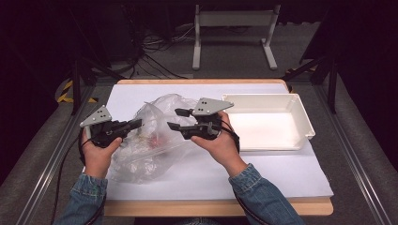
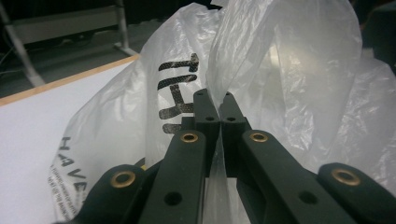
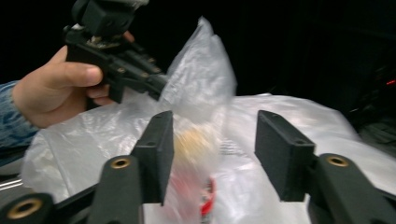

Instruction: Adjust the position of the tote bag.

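A crumpled clear plastic bag with black lettering lies on the white sheet at the table's left. My left gripper is shut on a fold of the bag's rim, which is lifted up; the film runs pinched between the two black jaws. My right gripper stands open just right of the bag, its jaws wide apart and pointing at the bag, with nothing pressed between them. Something yellow and something red show blurred through the film. In the right gripper view the left gripper grips the bag's top.
An empty white tray stands at the table's right, close to my right hand. The white sheet covers a wood-edged table. Behind the table are a white stand's legs and cables on the floor.
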{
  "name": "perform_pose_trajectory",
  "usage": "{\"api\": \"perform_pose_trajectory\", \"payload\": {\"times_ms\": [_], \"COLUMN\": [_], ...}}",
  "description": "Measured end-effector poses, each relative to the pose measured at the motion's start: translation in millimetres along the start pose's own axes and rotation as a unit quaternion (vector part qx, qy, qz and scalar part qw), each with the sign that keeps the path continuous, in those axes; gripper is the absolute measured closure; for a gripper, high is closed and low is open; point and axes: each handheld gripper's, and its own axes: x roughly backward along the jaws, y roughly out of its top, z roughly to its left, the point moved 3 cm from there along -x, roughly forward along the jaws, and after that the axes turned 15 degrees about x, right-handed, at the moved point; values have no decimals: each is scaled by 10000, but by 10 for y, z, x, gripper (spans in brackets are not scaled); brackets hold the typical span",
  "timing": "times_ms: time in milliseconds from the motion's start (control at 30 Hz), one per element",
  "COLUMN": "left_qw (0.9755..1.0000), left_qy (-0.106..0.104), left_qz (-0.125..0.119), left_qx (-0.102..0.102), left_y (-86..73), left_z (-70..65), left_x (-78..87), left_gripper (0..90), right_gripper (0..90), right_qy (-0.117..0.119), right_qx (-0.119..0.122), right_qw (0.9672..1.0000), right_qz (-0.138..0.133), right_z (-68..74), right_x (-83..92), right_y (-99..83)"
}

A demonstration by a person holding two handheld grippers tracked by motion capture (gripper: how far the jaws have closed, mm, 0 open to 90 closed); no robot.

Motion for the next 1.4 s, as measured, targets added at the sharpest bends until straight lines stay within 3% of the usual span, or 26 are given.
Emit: {"api": "perform_pose_trajectory", "payload": {"times_ms": [67, 167, 300, 433, 567, 600, 667, 767, 833, 900, 933, 967, 1000, 1033, 1100, 1133, 1233, 1300, 1400], "left_qw": [9998, 9993, 9987, 9982, 9975, 9974, 9969, 9960, 9953, 9948, 9946, 9942, 9939, 9942, 9949, 9946, 9934, 9929, 9946], "left_qy": [-160, -275, -455, -593, -673, -664, -658, -679, -732, -787, -819, -891, -949, -974, -984, -1022, -1115, -1084, -866], "left_qz": [69, 102, 114, 62, 91, 135, 227, 320, 372, 385, 393, 398, 388, 352, 213, 170, -49, -158, 128], "left_qx": [-96, -234, -221, -97, -188, -263, -366, -482, -520, -519, -511, -458, -409, -306, -89, 5, 271, 454, 553], "left_y": [1, 6, 5, 9, 9, 8, 0, -9, -15, -20, -21, -25, -23, -22, 8, 18, 47, 67, 34], "left_z": [-54, -101, -117, -96, -112, -131, -175, -227, -250, -251, -239, -230, -213, -203, -139, -119, -68, -23, -6], "left_x": [-11, -13, 16, 60, 79, 62, 27, -19, -32, -29, -20, -13, -4, 2, 33, 57, 143, 184, 104], "left_gripper": [897, 894, 874, 740, 879, 890, 895, 896, 896, 895, 893, 880, 845, 754, 523, 461, 416, 409, 430], "right_gripper": [483, 646, 900, 900, 884, 776, 572, 414, 406, 456, 568, 757, 829, 890, 900, 900, 900, 900, 900], "right_qy": [76, 286, 447, 464, 578, 599, 817, 753, 655, 533, 492, 534, 532, 521, 484, 469, 501, 675, 834], "right_qx": [-1, 43, 14, 24, -112, -186, -556, -404, -338, -249, -241, -247, -221, -177, -71, -23, 120, 306, 491], "right_qw": [9999, 9990, 9974, 9975, 9976, 9977, 9950, 9958, 9970, 9983, 9985, 9980, 9979, 9979, 9980, 9979, 9976, 9959, 9940], "right_qz": [99, 355, 563, 541, 353, 263, -122, -329, -239, -31, 76, 213, 290, 346, 400, 436, 461, 509, 513], "right_z": [33, 69, 96, 102, 117, 117, 134, 185, 203, 201, 195, 191, 186, 185, 183, 186, 212, 296, 385], "right_x": [-72, -169, -174, -114, -38, -26, -20, -63, -117, -162, -178, -170, -158, -144, -116, -101, -64, -31, -39], "right_y": [-10, -51, -80, -92, -81, -68, -8, 73, 86, 71, 56, 39, 27, 19, 3, -5, -26, -73, -103]}}
